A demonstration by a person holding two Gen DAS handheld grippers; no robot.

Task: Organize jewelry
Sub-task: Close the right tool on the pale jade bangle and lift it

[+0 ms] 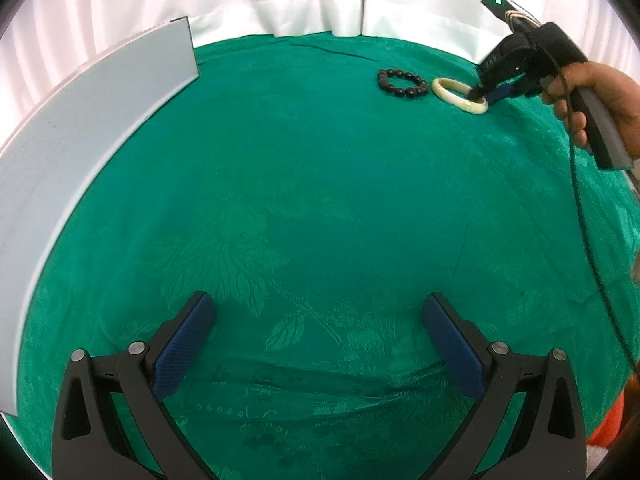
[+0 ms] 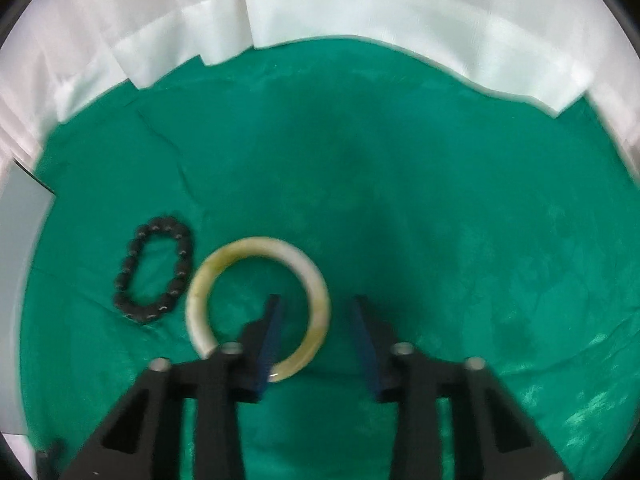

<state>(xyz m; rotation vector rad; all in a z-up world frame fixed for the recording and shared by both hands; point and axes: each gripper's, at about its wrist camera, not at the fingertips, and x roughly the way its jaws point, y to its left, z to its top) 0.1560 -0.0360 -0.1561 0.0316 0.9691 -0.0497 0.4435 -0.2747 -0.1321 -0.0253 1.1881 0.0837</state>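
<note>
A cream bangle (image 1: 440,90) (image 2: 256,246) lies flat on the green cloth, with a black bead bracelet (image 1: 404,94) (image 2: 182,264) just to its left. My right gripper (image 2: 317,299) (image 1: 486,96) points steeply down at the bangle's right rim. One finger is inside the ring and the other outside, so the rim sits between the pads with a small gap on each side. My left gripper (image 1: 319,297) hangs wide open over bare cloth near the front, holding nothing.
A long grey box (image 1: 100,120) (image 2: 20,280) runs along the left side of the table. White curtains hang behind the table. A hand (image 1: 600,96) grips the right tool's handle, and its black cable (image 1: 580,220) trails down the right side.
</note>
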